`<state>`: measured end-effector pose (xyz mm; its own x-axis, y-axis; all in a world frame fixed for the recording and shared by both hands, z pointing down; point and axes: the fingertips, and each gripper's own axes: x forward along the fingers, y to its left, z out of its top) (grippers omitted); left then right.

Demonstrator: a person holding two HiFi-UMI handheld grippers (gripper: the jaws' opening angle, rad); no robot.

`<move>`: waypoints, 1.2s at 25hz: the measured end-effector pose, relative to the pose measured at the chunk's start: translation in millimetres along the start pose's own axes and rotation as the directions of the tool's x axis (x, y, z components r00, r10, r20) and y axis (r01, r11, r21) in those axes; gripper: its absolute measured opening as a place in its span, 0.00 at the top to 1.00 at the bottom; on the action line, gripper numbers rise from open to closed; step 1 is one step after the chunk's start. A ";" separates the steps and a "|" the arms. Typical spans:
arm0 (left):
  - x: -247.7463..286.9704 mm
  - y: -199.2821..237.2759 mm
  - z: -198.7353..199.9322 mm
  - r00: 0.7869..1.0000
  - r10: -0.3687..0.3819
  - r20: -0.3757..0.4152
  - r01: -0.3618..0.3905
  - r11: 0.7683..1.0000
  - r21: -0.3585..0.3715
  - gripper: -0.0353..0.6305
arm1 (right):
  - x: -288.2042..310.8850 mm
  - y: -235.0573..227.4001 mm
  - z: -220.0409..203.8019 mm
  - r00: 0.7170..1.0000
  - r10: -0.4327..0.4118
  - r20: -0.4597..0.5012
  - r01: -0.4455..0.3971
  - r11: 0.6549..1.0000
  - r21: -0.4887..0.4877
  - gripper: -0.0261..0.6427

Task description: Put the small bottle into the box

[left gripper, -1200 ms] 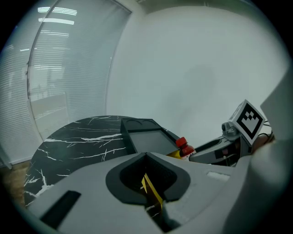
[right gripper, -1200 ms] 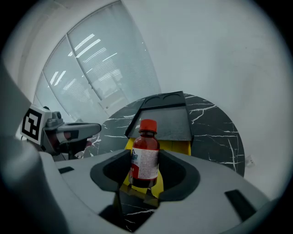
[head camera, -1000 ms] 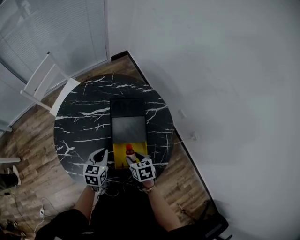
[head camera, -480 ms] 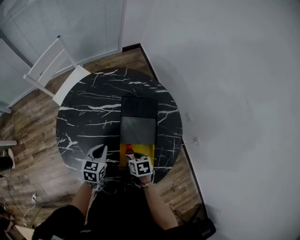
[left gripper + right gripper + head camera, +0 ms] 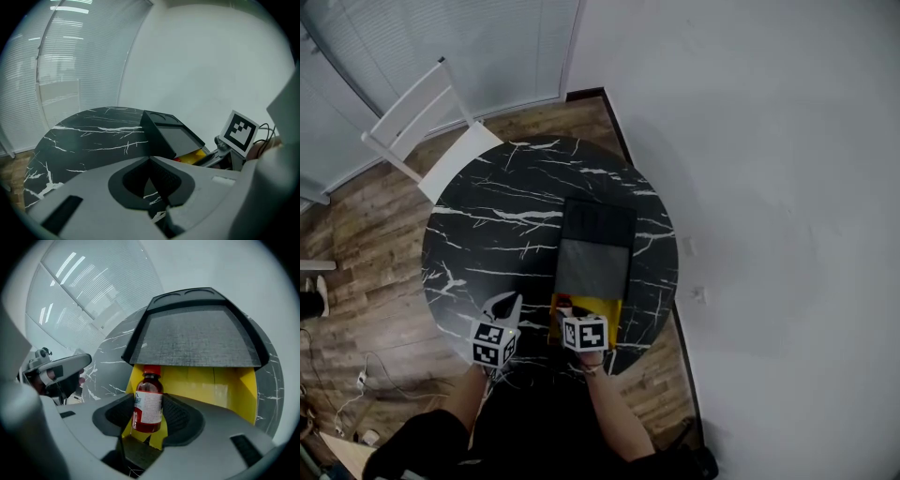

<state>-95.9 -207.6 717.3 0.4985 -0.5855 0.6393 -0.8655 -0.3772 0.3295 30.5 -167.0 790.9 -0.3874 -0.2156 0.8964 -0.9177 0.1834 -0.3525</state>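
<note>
A round black marble table [image 5: 487, 234] is seen from above on a wooden floor [image 5: 366, 244], with a white chair [image 5: 441, 122] set at its 11 o'clock edge and a white wall [image 5: 769, 187] along its 3 o'clock side. A box [image 5: 201, 385] with a yellow inside is laid from the table's centre toward 5 o'clock, and most of it is covered by a dark lid [image 5: 194, 336] with a grey panel; only the yellow end nearest the person is left uncovered.

The small bottle [image 5: 149, 404] is clamped upright between the pads of the right gripper [image 5: 148, 398], at the 6 o'clock edge of the table, right at the uncovered yellow end of the box. A red cap, a white label and dark red contents are shown. Whether its base is resting on the box floor cannot be told.

The left gripper [image 5: 503, 305] is held over the table's 7 o'clock edge, apart from the box. Its jaws are closed tip to tip, and nothing is held between them.
</note>
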 end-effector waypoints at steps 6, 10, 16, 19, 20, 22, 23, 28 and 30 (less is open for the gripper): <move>0.0 2.3 -4.4 1.000 -0.006 -0.012 0.006 1.000 0.002 0.95 | 5.8 1.3 5.6 1.000 -0.004 0.018 0.004 1.000 0.019 0.69; -1.8 2.6 -2.6 1.000 -0.014 -0.014 0.014 1.000 0.008 0.95 | 5.7 1.7 7.7 1.000 -0.009 0.025 0.008 0.999 0.039 0.69; -3.3 -2.3 2.7 1.000 -0.026 -0.005 0.026 0.999 0.024 0.95 | 2.3 0.5 10.6 0.997 -0.031 0.063 0.032 0.999 -0.008 0.64; -6.3 -9.7 4.7 0.999 -0.032 0.002 0.032 0.999 0.034 0.95 | -5.2 3.0 15.0 0.993 -0.019 0.116 0.023 0.999 -0.039 0.57; -7.3 -12.8 5.5 0.999 -0.034 0.007 0.033 0.999 0.040 0.95 | -8.1 4.0 15.8 0.991 -0.011 0.132 0.016 0.999 -0.040 0.57; -9.8 -20.2 7.1 0.999 -0.035 0.016 0.034 0.998 0.053 0.95 | -15.3 5.5 16.5 0.986 0.000 0.164 0.007 0.999 -0.043 0.57; -11.5 -24.7 7.6 0.999 -0.037 0.020 0.035 0.998 0.058 0.95 | -19.6 6.1 16.6 0.984 0.005 0.180 0.003 0.999 -0.047 0.57; -21.7 -48.7 12.5 0.998 -0.040 0.053 0.035 0.996 0.079 0.95 | -43.0 6.0 16.0 0.963 0.027 0.267 -0.012 0.998 -0.056 0.59; -26.0 -58.8 14.3 0.997 -0.037 0.067 0.031 0.996 0.089 0.95 | -58.9 2.7 17.6 0.947 0.014 0.322 0.007 0.998 -0.065 0.65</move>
<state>-57.3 -180.4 671.4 0.5323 -0.6177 0.5789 -0.8420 -0.4574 0.2861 49.3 -170.7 732.4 -0.4081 -0.5104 0.7569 -0.9128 0.2438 -0.3277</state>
